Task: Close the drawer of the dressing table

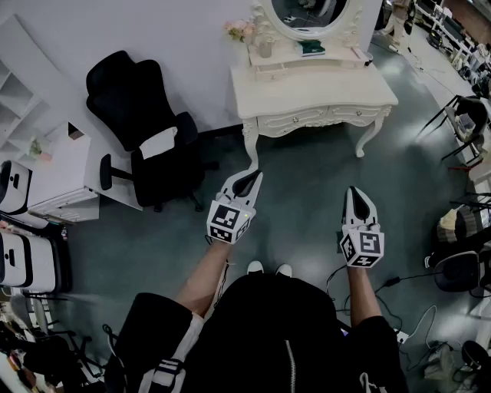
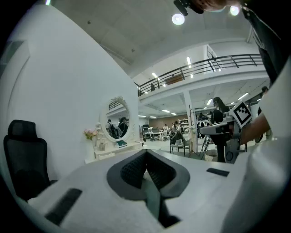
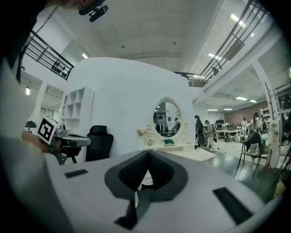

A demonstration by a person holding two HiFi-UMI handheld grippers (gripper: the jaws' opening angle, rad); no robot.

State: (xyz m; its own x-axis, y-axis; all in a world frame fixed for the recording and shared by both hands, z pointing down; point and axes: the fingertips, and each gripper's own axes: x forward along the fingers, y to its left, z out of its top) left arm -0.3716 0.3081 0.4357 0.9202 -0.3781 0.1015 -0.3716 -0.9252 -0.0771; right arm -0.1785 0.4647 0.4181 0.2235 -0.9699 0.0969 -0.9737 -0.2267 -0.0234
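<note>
Cream-white and carved, the dressing bench stands at the far side of the room against the wall, with its oval mirror above it and a black office chair to its left. Its long side runs left to right. On the raised tier under the mirror, towards the left, a small drawer seems to jut out a little towards the near side, though it is too small to be sure. The two wide fronts below the top look flush.

Both tools are well apart from the bench, with open floor between. The left tool lies almost in line with that small drawer and looks the nearer of the two. The right tool faces the right half of the bench. The drawer would slide near to far, so the push should go straight away from the person, after a walk up to it.

Both forearms reach forward, with the tools held close to level and pointed at the bench. Each tool is clenched, tips together, with nothing between them
</note>
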